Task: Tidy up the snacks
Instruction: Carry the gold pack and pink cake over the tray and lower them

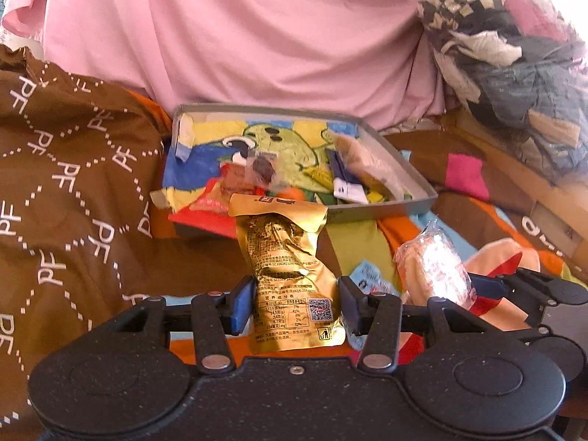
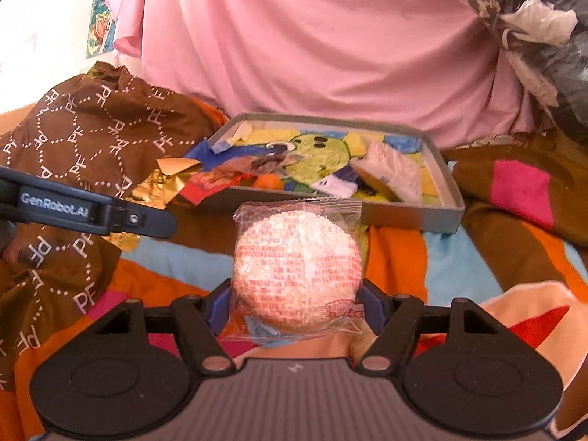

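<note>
Two snacks are held: left gripper point(image 1: 297, 303) clamps one gold pouch point(image 1: 290, 279), right gripper point(image 2: 297, 307) one round rice cracker point(image 2: 297, 261).

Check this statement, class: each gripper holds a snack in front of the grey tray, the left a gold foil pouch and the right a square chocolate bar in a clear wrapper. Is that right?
One detail is wrong. The right gripper holds a round rice cake in a clear wrapper, not a square chocolate bar, as the right wrist view shows. The rest stands: the left gripper holds the gold foil pouch, both in front of the grey tray.
</note>
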